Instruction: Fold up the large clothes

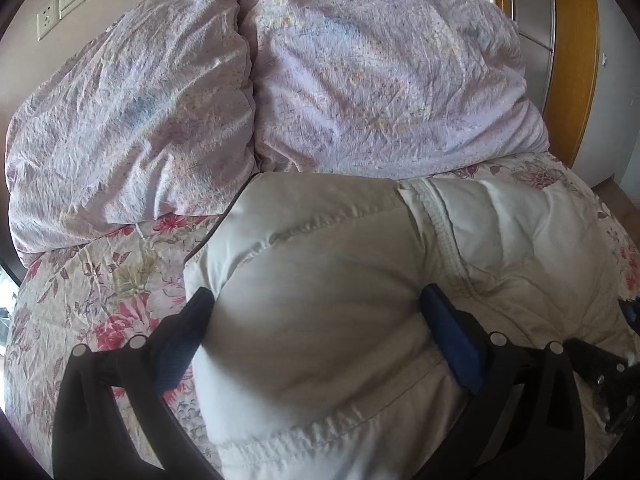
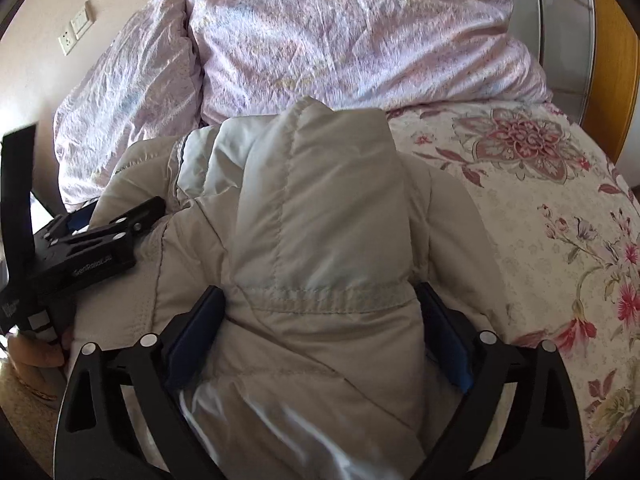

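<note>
A cream padded jacket [image 1: 320, 236] lies folded over itself on the floral bed sheet [image 1: 100, 292], its zipper edge running down the right side. My left gripper [image 1: 316, 292] stands wide, its blue pads astride a puffed part of the jacket near its left edge. In the right wrist view a sleeve-like fold of the jacket [image 2: 320, 200] rises between the fingers of my right gripper [image 2: 320, 288], which also stands wide with fabric bulging up to both pads. The left gripper [image 2: 100, 240] shows at the left, on the jacket, with a hand [image 2: 36, 356] behind it.
Two crumpled lilac pillows or quilts [image 1: 140, 120] [image 1: 380, 80] lie just beyond the jacket. Bare floral sheet [image 2: 540, 220] stretches to the right. Wall sockets [image 1: 60, 4] sit at the top left and a wooden frame [image 1: 576, 60] at the right.
</note>
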The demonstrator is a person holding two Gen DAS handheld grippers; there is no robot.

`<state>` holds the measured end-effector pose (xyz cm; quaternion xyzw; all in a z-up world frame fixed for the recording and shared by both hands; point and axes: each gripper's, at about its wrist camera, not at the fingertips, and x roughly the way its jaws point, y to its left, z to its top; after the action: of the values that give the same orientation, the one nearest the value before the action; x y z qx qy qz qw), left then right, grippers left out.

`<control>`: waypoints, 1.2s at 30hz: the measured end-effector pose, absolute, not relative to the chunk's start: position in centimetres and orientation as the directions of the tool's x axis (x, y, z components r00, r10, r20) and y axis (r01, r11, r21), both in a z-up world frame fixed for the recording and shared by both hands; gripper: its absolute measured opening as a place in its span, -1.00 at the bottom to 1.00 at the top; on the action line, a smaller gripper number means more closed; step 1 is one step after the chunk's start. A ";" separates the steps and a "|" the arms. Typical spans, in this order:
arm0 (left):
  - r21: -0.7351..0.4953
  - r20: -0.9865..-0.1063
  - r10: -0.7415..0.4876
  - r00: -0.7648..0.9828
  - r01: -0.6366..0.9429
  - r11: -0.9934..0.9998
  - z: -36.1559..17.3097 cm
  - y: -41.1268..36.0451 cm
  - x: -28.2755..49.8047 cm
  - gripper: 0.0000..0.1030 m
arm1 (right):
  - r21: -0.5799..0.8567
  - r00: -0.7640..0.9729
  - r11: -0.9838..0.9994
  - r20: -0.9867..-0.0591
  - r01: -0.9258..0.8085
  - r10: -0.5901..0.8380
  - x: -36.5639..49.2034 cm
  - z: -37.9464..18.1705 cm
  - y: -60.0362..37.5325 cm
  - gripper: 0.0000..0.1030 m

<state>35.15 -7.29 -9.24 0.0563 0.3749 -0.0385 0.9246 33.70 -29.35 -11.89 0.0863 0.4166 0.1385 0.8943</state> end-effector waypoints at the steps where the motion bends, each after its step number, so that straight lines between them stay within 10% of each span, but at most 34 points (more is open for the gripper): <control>1: 0.037 -0.698 -0.066 0.713 0.127 0.991 -8.7 -6.5 34.3 0.96 | 0.289 0.600 0.942 -0.727 -0.173 0.333 33.4 -11.4 -29.8 0.91; 10: -0.197 -0.731 -0.287 0.619 0.212 0.957 -7.2 0.4 30.3 0.96 | 0.600 0.418 0.797 -0.707 -0.071 0.570 33.8 -11.6 -36.2 0.97; 36: -0.506 -0.712 -0.547 0.440 0.219 0.834 -10.5 1.7 31.3 0.97 | 0.726 0.144 0.679 -0.664 -0.110 0.734 38.4 -15.2 -34.0 0.97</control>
<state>31.29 1.74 -10.47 -0.1723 0.4766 -0.2304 0.8307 38.42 -34.04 -15.21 0.2679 0.5823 0.2981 0.7073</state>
